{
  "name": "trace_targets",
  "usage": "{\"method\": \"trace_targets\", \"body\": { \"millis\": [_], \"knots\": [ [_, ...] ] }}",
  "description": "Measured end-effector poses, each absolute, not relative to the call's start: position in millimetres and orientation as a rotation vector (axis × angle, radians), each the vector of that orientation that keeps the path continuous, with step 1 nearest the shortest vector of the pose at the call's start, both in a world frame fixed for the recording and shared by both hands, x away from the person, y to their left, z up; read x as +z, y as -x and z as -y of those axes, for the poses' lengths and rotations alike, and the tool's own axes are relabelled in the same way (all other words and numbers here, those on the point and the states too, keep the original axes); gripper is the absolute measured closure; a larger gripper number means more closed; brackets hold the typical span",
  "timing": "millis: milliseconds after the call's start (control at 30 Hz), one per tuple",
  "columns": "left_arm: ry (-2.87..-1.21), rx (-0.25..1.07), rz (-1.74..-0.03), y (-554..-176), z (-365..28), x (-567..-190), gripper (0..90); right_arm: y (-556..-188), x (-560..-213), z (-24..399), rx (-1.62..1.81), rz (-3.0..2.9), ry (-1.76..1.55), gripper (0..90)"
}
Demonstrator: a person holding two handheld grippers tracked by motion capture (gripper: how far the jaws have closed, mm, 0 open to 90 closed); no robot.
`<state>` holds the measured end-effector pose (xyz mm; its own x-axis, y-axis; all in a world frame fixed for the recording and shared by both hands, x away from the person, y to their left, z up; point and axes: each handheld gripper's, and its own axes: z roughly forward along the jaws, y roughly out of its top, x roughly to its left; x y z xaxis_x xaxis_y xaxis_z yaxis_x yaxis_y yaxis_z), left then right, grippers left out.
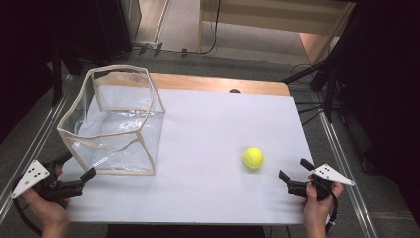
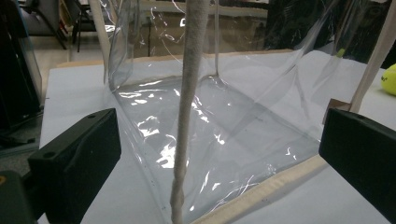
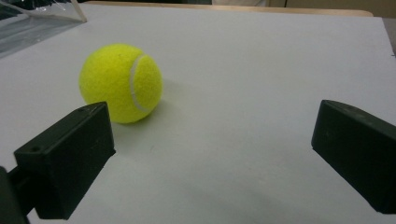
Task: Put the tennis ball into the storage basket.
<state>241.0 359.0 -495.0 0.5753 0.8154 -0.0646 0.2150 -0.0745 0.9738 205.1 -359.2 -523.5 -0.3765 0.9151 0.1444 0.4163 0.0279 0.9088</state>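
High view. Landmark: clear bag (image 1: 111, 121), open-topped with cream-taped edges, standing at the table's (image 1: 208, 198) left side. Tennis ball (image 1: 253, 157) lies on the white surface well to the bag's right, nearer the person. Right gripper (image 1: 292, 175) sits just right of the ball, jaws apart, nothing between them. Left gripper (image 1: 79, 166) rests at the bag's near-left corner, jaws apart.

Left gripper view. Jaws stand wide on either side of the bag's taped corner seam (image 2: 184, 135), not pressing on it. A sliver of the ball shows at the far right, beyond the bag. This view gives the seam's position between the jaws, which the high view leaves unclear.

Right gripper view. Jaws wide, empty; the ball sits ahead and toward the left jaw, off centre; a bag corner shows at upper left. That offset is plain here.

Handling note, as judged: shift the right gripper toward the bag until the ball is centred, advance, then close at its widest part; the ball would likely roll if nudged by one jaw.
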Motion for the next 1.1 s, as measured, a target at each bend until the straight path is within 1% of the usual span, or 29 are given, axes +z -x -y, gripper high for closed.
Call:
{"method": "trace_targets", "body": {
  "millis": [500,667,933,1100],
  "knots": [
    [-1.608,0.619,-0.882,-239.5,-357.8,-495.4,0.0,-204.8,-516.8,352.7,1.276,-1.925,-1.315,0.0],
    [-1.612,0.622,-0.880,-239.0,-357.5,-495.6,0.0,-205.2,-508.8,349.0,1.211,-1.959,-1.295,0.0],
    [-1.612,0.624,-0.874,-237.7,-357.5,-495.8,0.0,-217.7,-485.3,336.0,1.152,-2.052,-1.290,0.0],
    [-1.624,0.627,-0.872,-237.7,-356.1,-495.8,0.0,-225.3,-477.0,330.2,1.136,-2.102,-1.286,0.0]
  ]
}}
